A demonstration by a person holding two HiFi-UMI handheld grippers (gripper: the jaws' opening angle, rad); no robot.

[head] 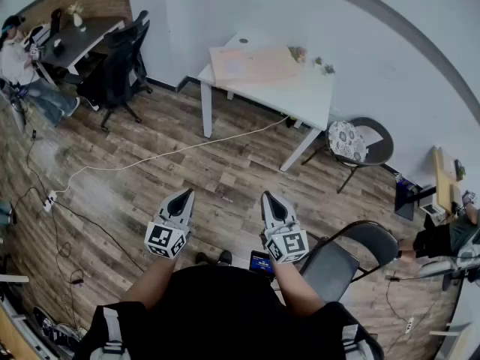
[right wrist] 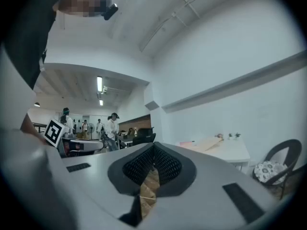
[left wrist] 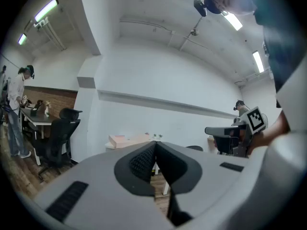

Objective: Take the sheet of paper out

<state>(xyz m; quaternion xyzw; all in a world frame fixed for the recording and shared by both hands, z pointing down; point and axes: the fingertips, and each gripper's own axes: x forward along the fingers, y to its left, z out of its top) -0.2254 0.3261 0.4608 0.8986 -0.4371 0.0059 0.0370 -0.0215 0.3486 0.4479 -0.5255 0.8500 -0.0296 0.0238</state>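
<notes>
A white table (head: 304,96) stands across the room by the wall. A flat pinkish-tan stack of paper or folders (head: 251,62) lies on its top; it also shows small in the left gripper view (left wrist: 129,139) and the right gripper view (right wrist: 206,143). I cannot single out one sheet. My left gripper (head: 182,197) and right gripper (head: 270,199) are held level side by side over the wood floor, well short of the table. Both are shut with nothing between the jaws; the tips meet in the left gripper view (left wrist: 154,145) and the right gripper view (right wrist: 153,147).
A cable (head: 172,152) runs across the floor in front of the table. A round chair with a patterned cushion (head: 349,141) stands right of the table, and a grey folding chair (head: 345,257) by my right side. A black office chair (head: 120,58), a dark desk (head: 82,36) and a seated person (head: 22,66) are far left.
</notes>
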